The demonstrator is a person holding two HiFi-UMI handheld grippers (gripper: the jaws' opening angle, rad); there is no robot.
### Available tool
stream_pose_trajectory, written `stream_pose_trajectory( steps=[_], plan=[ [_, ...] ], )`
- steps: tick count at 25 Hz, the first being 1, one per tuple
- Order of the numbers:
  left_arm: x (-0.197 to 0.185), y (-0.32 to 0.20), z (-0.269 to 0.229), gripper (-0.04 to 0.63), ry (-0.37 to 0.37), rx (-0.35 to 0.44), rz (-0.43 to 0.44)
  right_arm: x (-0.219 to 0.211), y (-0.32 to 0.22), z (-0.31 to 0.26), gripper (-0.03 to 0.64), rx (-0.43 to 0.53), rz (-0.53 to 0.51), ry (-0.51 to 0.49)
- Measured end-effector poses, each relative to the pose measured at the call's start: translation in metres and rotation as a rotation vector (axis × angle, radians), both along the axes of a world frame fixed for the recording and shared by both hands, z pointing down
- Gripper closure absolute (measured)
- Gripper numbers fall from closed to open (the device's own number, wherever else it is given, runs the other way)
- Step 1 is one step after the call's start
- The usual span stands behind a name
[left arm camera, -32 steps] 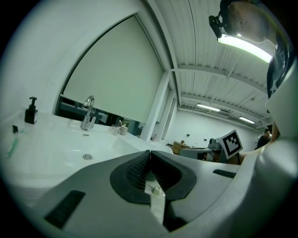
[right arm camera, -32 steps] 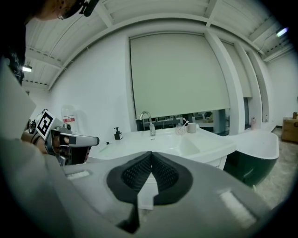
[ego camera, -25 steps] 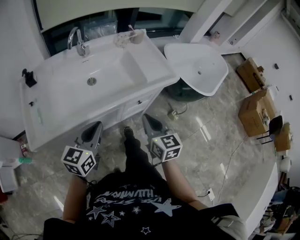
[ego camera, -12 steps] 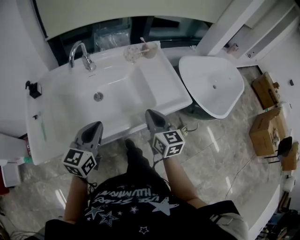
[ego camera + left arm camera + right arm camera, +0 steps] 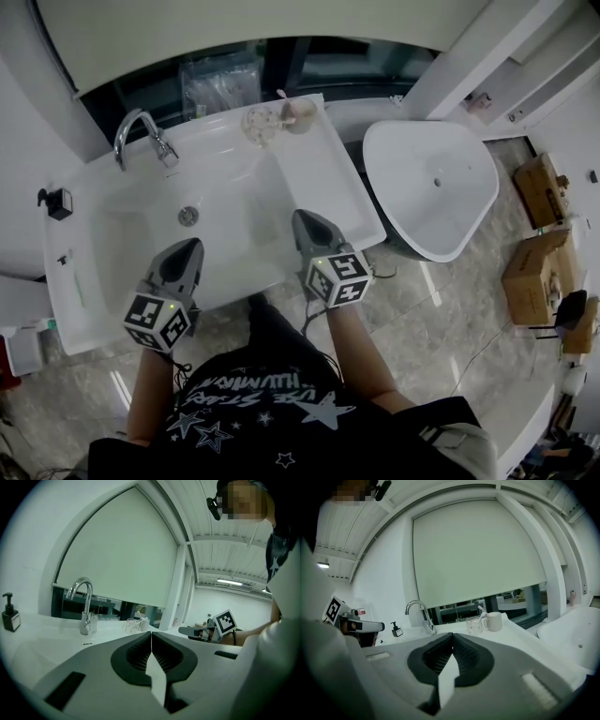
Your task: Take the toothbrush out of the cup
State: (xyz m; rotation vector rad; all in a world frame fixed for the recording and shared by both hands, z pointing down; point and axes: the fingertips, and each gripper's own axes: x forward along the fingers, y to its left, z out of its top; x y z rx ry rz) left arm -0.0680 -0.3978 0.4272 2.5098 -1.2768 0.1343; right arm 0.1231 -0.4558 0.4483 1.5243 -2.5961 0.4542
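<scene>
Your left gripper [image 5: 151, 633] and right gripper [image 5: 452, 634] are closed empty; open the right before reaching the cup's [image 5: 493, 621] toothbrush [image 5: 481, 610].

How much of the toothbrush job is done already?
Nothing is done yet. The pink toothbrush sticks out of the white cup at the back of the white sink counter. Nothing is in hand: the left gripper and right gripper are both shut and empty, near the counter's front. Left to do: reach over, grab the toothbrush, lift it out.
</scene>
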Motion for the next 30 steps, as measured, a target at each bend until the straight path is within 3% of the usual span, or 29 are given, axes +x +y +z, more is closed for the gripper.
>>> stream_pose_trajectory(
  steps=[15, 27, 28, 29, 30],
  plan=[
    [0.024, -0.106, -0.002, 0.586, -0.004, 0.021, -0.062, 0.028, -0.123, 0.013, 0.617, -0.024, 0.008, -0.007],
    [0.020, -0.165, -0.001, 0.586, 0.008, 0.012, -0.117, 0.009, -0.212, 0.042, 0.614, -0.087, 0.021, -0.027],
    [0.020, -0.169, 0.000, 0.586, 0.001, 0.011, -0.117, 0.006, -0.217, 0.046, 0.595, -0.097, 0.017, -0.034],
    [0.020, -0.173, 0.002, 0.586, -0.006, 0.010, -0.117, 0.003, -0.222, 0.049, 0.535, -0.107, 0.014, -0.040],
    [0.020, -0.176, 0.003, 0.586, -0.012, 0.008, -0.117, 0.001, -0.227, 0.052, 0.529, -0.116, 0.012, -0.046]
  ],
)
